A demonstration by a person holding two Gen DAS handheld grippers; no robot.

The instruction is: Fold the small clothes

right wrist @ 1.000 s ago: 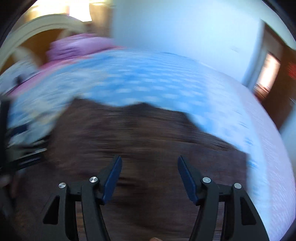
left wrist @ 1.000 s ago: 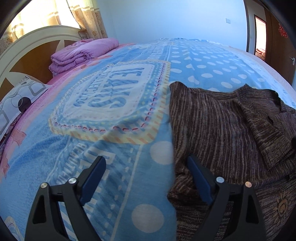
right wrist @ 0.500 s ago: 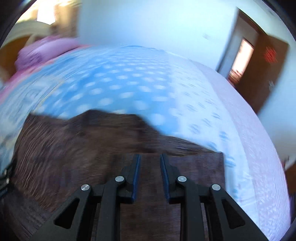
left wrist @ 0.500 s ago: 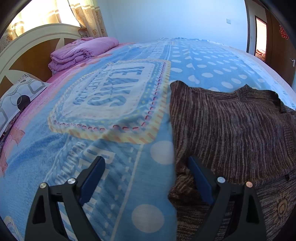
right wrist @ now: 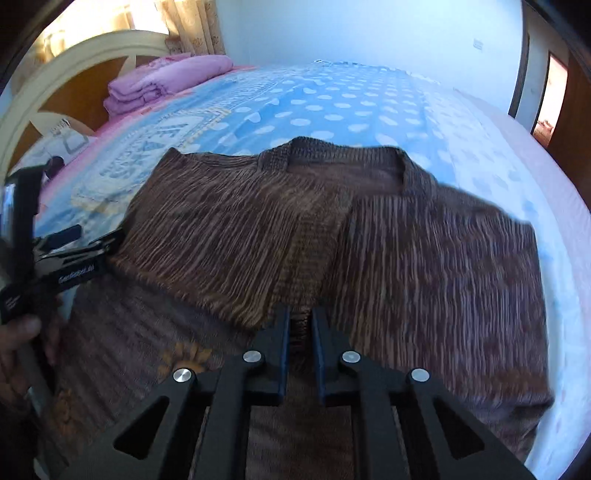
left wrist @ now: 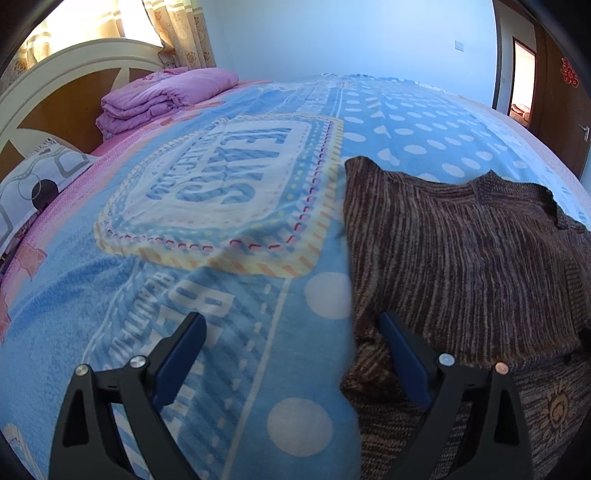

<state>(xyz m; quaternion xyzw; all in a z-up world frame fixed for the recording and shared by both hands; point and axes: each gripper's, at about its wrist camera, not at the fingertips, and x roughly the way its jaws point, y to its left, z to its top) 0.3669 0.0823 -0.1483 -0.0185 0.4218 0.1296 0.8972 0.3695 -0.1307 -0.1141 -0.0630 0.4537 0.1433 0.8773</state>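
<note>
A brown striped knitted cardigan (right wrist: 424, 258) lies spread on the bed, on a blue blanket (left wrist: 406, 122) with white dots and a large lettered panel; its two sides are turned in over the front, and its collar points toward the far wall. The right tongs (right wrist: 300, 325) hang low over the cardigan's middle, where the two turned-in sides meet. Their jaws are closing to a narrow slit, with a ridge of the ribbed front band showing in the gap; whether the pads already pinch it cannot be told. The left tongs (left wrist: 291, 332) stand wide apart at the cardigan's left edge, one finger over the bare blanket and the other over the knit, nothing gripped between them. In the right wrist view a hand (right wrist: 18, 350) holds the left tool at the frame's left edge. Well beyond the cardigan, by the white and wood headboard (left wrist: 44, 85), sit a folded purple quilt (left wrist: 162, 96) and a patterned pillow (left wrist: 33, 184). Curtains (left wrist: 177, 33) hang behind, and a brown door (left wrist: 565, 92) stands at the far right.
</note>
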